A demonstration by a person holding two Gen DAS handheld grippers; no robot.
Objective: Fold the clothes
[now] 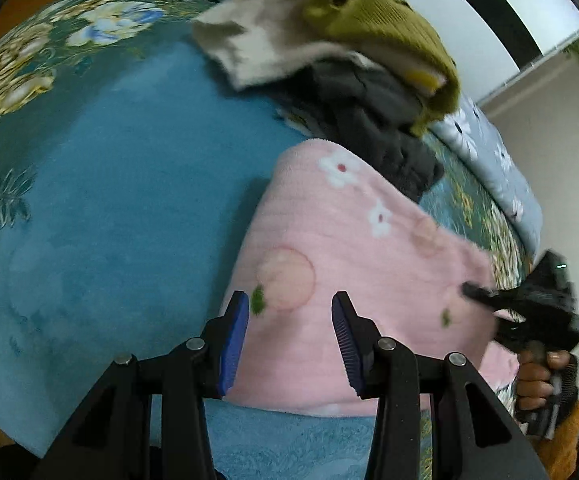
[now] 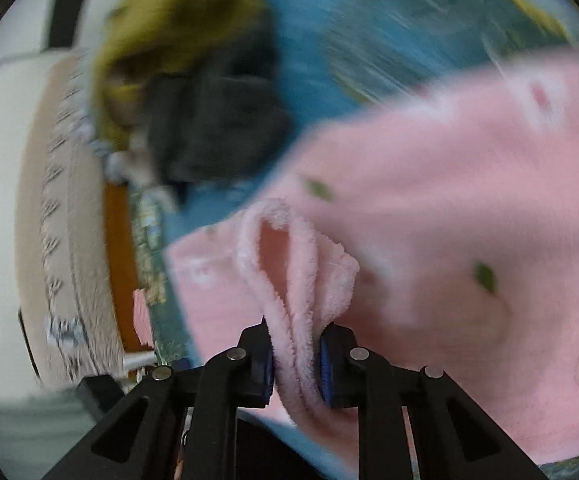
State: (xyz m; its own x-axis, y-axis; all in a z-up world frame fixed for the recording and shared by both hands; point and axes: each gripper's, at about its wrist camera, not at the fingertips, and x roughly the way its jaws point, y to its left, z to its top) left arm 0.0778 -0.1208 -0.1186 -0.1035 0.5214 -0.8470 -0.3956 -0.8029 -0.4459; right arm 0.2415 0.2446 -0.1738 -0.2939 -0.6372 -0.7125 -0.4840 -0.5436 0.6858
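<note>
A pink fleece garment [image 1: 349,232] with white flowers and green leaves lies on the blue bed cover [image 1: 109,180]. My left gripper [image 1: 291,320] hovers over its near left part, its jaws apart and its blue pads [image 1: 233,336] not pressing on the cloth. At the garment's right edge my right gripper [image 1: 477,294] is held by a hand [image 1: 537,380]. In the blurred right wrist view the right gripper [image 2: 295,360] is shut on a looped fold of the pink garment [image 2: 449,200], which rises between its pads.
A pile of clothes sits behind the pink garment: an olive knit [image 1: 377,24], a beige piece [image 1: 257,40] and dark grey ones [image 1: 369,120]. A grey flowered quilt [image 1: 501,160] lies at the right. The floral border [image 1: 29,72] marks the cover's far left edge.
</note>
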